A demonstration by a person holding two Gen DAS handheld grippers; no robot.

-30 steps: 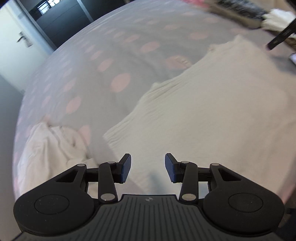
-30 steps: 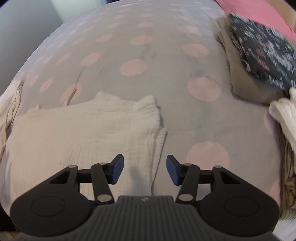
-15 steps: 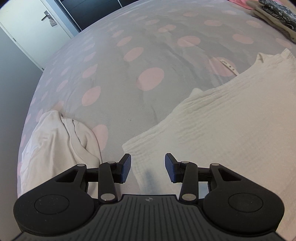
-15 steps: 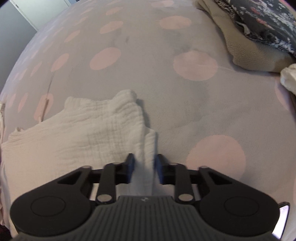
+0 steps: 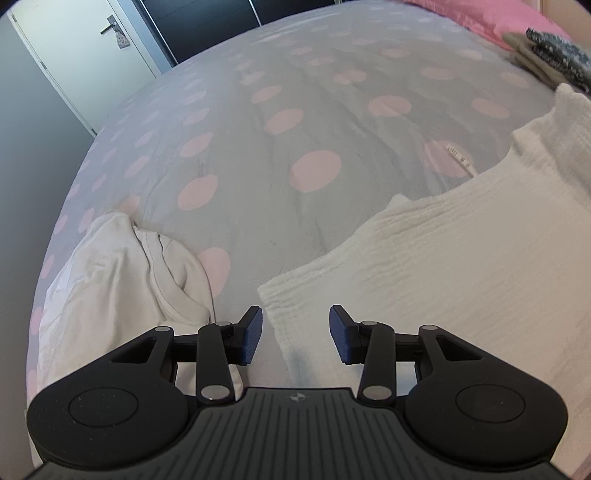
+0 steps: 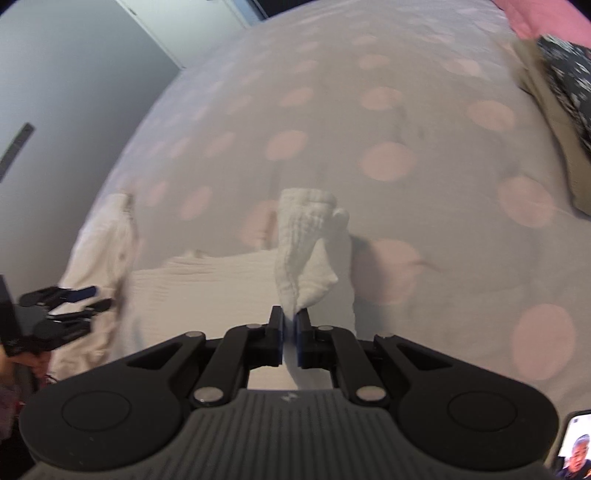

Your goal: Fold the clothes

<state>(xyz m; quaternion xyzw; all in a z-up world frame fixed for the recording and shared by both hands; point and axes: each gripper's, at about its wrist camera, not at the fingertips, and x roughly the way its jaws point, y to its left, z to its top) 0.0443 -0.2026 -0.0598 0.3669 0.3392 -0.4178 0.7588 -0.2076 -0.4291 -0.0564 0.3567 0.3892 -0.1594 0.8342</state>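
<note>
A cream crinkled garment (image 5: 443, 266) lies spread on the grey bedspread with pink dots (image 5: 295, 129). My left gripper (image 5: 295, 332) hovers open over the garment's near left corner, nothing between its pads. In the right wrist view the same garment (image 6: 221, 280) has its right corner (image 6: 303, 240) pulled up off the bed. My right gripper (image 6: 290, 325) is closing, with that corner pinched between its pads. The left gripper (image 6: 70, 299) shows at the left edge of that view, beside the garment's other end.
A crumpled white garment (image 5: 122, 273) lies at the bed's left edge. A stack of beige and dark floral clothes (image 6: 561, 92) sits at the far right, near a pink pillow (image 5: 480, 14). A white door (image 5: 74, 48) stands beyond the bed. A phone screen (image 6: 576, 443) shows at the bottom right.
My right gripper shut on the garment's right corner and rose, lifting it off the bed. My left gripper shifted along the garment to its left corner, still open.
</note>
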